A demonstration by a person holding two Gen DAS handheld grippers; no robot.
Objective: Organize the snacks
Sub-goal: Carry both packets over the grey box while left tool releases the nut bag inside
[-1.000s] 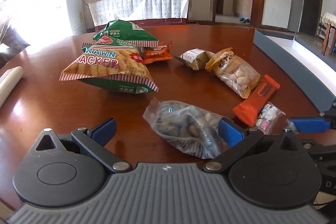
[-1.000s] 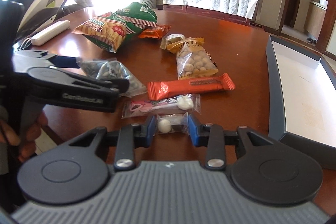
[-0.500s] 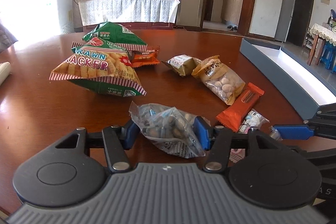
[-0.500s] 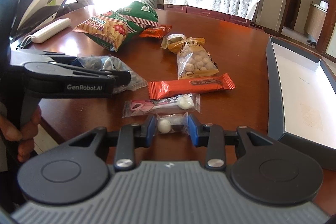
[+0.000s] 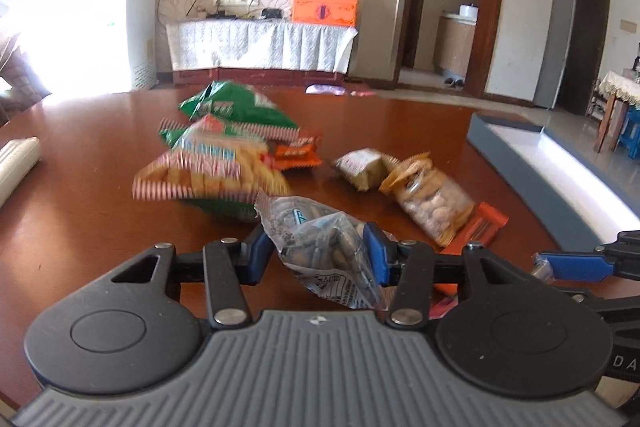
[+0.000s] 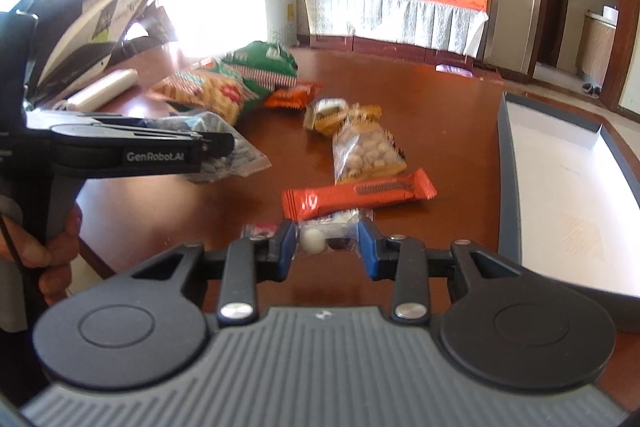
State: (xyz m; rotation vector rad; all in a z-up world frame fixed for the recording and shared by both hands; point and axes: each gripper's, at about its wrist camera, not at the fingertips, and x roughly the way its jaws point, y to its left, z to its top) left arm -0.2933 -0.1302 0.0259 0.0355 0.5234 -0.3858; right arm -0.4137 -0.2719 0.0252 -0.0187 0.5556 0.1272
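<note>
My left gripper is shut on a clear bag of dark seeds and holds it above the table; the bag also shows in the right wrist view. My right gripper is shut on a small clear candy packet, lifted off the table. A prawn cracker bag, a green bag, a peanut bag and an orange bar lie on the brown table. A grey box with white inside stands at the right.
A small orange packet and a tan packet lie mid-table. A white remote lies at the left edge. The left gripper and the hand holding it fill the left of the right wrist view.
My left gripper closed on the seed bag and raised it. My right gripper rose with the candy packet, and both views tilted up.
</note>
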